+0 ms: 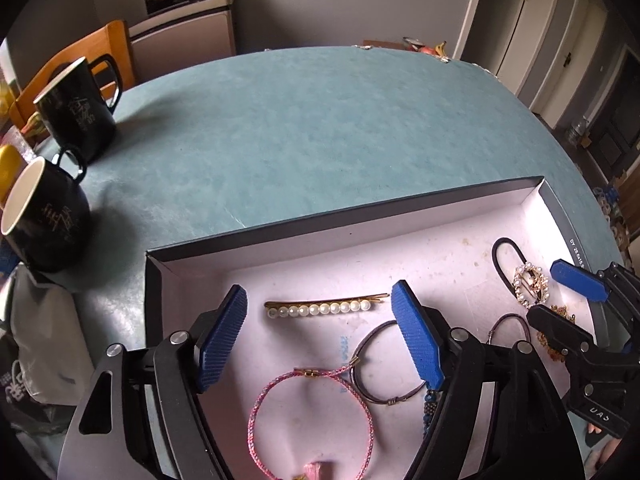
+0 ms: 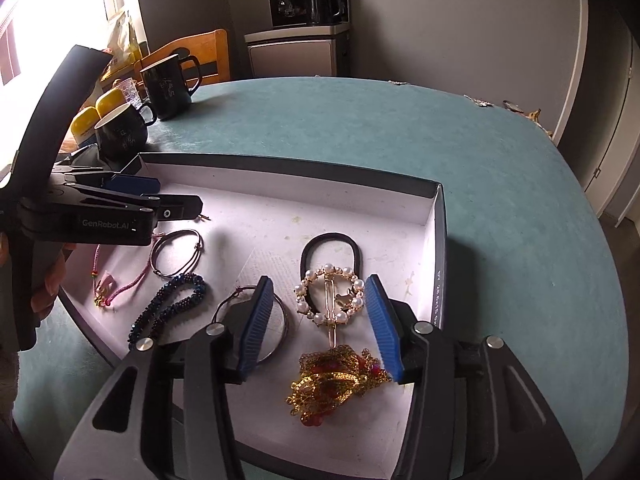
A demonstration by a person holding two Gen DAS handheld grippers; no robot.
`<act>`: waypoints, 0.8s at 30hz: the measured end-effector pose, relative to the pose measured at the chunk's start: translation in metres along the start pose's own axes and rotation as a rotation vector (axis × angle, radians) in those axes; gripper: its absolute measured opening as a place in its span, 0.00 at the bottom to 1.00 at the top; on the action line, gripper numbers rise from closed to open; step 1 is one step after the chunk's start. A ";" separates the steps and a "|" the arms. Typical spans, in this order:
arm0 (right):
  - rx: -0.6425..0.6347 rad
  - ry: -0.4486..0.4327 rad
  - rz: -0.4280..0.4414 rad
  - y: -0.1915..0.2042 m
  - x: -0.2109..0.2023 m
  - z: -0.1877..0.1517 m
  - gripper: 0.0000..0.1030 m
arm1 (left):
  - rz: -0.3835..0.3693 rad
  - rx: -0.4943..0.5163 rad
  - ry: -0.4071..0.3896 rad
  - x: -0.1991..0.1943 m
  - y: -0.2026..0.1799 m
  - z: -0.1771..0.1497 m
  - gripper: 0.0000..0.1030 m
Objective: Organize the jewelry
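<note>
A shallow white-lined box (image 1: 360, 208) (image 2: 438, 216) on the teal table holds the jewelry. My left gripper (image 1: 320, 332) is open over a pearl hair pin (image 1: 320, 308), a pink cord bracelet (image 1: 312, 412) and a dark thin bangle (image 1: 380, 368). My right gripper (image 2: 320, 320) is open above a round pearl clip (image 2: 330, 296) on a black hair tie (image 2: 330, 242) and a gold and red chain heap (image 2: 336, 384). A dark blue beaded bracelet (image 2: 172, 304) lies at the left. The right gripper also shows in the left wrist view (image 1: 560, 300), and the left gripper in the right wrist view (image 2: 168, 204).
Two black mugs (image 1: 76, 108) (image 1: 44, 216) stand on the table to the left of the box. A wooden chair (image 1: 80, 52) and a cabinet with a kettle (image 2: 296, 48) are behind the table. A grey bag (image 1: 44, 336) lies at the left edge.
</note>
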State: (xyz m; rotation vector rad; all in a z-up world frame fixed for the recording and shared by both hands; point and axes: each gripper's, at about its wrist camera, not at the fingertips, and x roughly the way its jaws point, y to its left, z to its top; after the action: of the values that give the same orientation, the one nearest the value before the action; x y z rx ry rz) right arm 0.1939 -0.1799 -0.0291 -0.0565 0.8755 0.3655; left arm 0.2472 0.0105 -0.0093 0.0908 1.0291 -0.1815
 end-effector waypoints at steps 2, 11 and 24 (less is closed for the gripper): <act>-0.009 -0.005 -0.006 0.002 -0.004 -0.001 0.54 | 0.024 0.022 -0.022 -0.007 -0.003 -0.002 0.75; -0.026 -0.046 0.015 0.008 -0.041 -0.018 0.62 | 0.054 0.080 -0.137 -0.054 -0.016 -0.018 0.79; -0.009 -0.116 0.019 0.011 -0.094 -0.040 0.88 | 0.009 0.088 -0.279 -0.125 -0.020 -0.062 0.90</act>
State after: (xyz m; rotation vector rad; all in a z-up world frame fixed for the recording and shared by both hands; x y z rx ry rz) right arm 0.1056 -0.2051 0.0176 -0.0349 0.7606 0.3862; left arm 0.1284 0.0141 0.0659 0.1463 0.7425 -0.2245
